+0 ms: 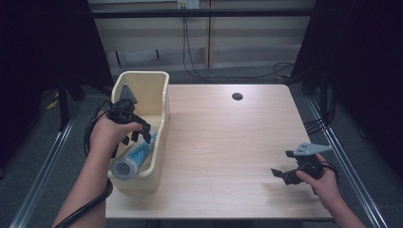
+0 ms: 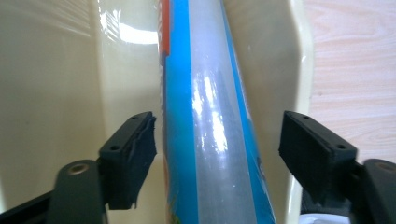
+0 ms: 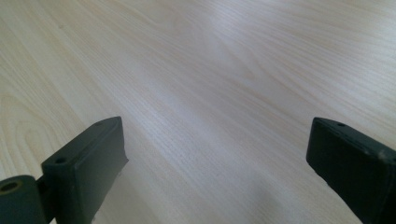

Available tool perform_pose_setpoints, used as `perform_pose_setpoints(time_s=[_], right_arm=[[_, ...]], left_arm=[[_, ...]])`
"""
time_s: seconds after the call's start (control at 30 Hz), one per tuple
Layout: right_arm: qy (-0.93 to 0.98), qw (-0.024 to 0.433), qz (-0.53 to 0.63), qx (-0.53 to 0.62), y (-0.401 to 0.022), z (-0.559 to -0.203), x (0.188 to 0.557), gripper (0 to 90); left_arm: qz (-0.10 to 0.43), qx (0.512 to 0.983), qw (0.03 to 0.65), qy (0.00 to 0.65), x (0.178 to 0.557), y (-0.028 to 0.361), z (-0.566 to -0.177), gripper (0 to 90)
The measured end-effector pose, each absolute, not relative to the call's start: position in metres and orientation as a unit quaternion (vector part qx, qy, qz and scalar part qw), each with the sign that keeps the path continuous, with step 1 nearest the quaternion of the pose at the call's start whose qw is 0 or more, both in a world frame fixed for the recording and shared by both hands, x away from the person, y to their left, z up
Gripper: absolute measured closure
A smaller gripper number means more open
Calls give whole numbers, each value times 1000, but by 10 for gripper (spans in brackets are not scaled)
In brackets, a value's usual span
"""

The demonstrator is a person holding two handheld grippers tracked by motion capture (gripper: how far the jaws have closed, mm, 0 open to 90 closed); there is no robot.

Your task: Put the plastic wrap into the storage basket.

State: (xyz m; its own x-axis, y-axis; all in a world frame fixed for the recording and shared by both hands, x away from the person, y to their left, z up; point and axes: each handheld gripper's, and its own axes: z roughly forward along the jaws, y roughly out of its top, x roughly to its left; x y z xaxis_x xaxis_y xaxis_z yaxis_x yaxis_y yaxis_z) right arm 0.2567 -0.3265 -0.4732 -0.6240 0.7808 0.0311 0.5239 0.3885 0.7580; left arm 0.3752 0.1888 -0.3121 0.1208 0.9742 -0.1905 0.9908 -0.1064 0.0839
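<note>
Blue tube [image 2: 210,140] lies between left claw [image 2: 217,149], seemingly untouched.

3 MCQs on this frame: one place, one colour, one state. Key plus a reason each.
1. Where does the blue-and-clear plastic tube lie?
A. in the cream plastic bin
B. on the bare wooden table
C. on the floor

2. What colour is the bin?
A. red
B. cream
C. black

3. How do the left gripper pads stand?
A. clamped on the tube
B. apart, tube between
C. shut on nothing

Key: 1 A, bin walls flank the tube; 2 B, pale walls in the high view; 3 B, gaps show beside the tube.
</note>
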Motion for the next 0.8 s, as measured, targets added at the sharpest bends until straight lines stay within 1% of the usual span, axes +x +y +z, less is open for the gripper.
perform_pose_setpoints(time_s=[0.17,0.53,0.67,0.8], right_arm=[[817,168,383,398,-326,-473,256,44],[815,168,384,401,-327,-472,256,44],[816,167,386,396,-327,-472,255,44],[815,169,387,398,-327,-471,255,44]], left_arm=[[-42,743,106,659,374,188,-307,249],[-34,742,147,654,372,186,-294,175],[-33,746,159,646,370,179,-290,138],[-28,755,168,633,370,170,-286,124]])
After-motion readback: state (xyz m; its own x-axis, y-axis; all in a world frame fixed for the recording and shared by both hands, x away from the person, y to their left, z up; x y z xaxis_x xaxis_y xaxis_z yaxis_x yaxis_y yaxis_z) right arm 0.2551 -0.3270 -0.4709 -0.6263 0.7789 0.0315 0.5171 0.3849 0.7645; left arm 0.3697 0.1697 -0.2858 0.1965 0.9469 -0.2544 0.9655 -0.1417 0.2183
